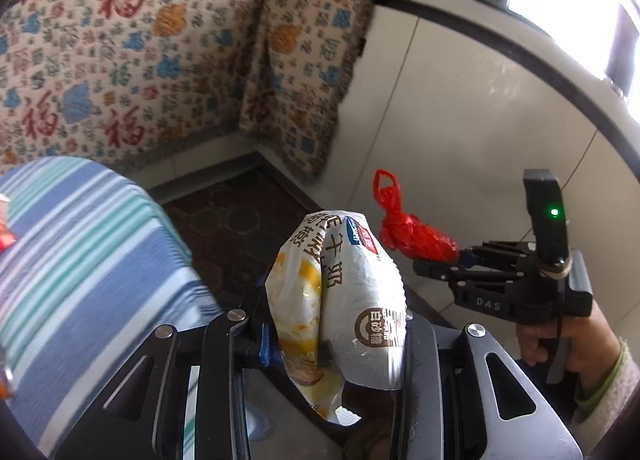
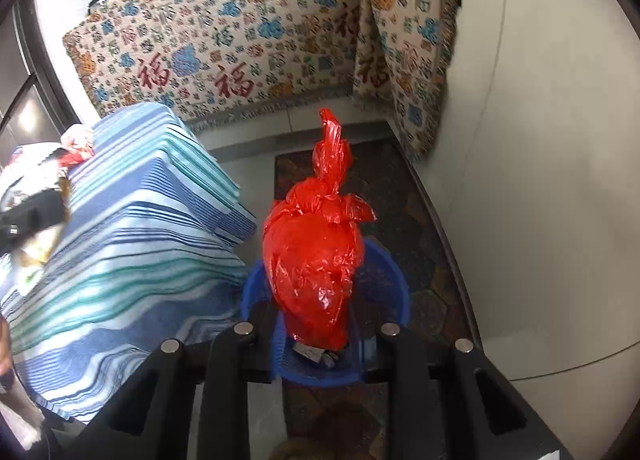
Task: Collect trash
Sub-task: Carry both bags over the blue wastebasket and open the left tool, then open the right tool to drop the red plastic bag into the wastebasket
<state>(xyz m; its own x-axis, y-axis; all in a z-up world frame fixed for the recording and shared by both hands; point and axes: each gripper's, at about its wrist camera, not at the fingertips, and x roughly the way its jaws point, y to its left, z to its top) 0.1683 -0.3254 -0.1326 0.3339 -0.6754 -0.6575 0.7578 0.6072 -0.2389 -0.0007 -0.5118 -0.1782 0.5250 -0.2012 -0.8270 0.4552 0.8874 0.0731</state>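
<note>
My left gripper [image 1: 332, 344] is shut on a white and yellow snack wrapper [image 1: 344, 300] that stands up between its jaws. To its right, the right gripper [image 1: 444, 260], held by a hand [image 1: 560, 344], is shut on a knotted red plastic bag [image 1: 412, 232]. In the right wrist view the red bag [image 2: 316, 256] fills the centre, gripped at its lower end by the right gripper [image 2: 320, 344], directly above a blue bin [image 2: 396, 288] on the floor. The left gripper with the wrapper [image 2: 32, 195] shows blurred at the left edge.
A table under a blue striped cloth [image 1: 80, 260] stands at the left, right beside the blue bin, with a red and white item [image 2: 78, 143] on top. A patterned cloth [image 1: 140, 59] hangs over a counter behind. White tiled cabinets [image 1: 460, 119] close the right side. Dark patterned floor [image 2: 420, 219] lies below.
</note>
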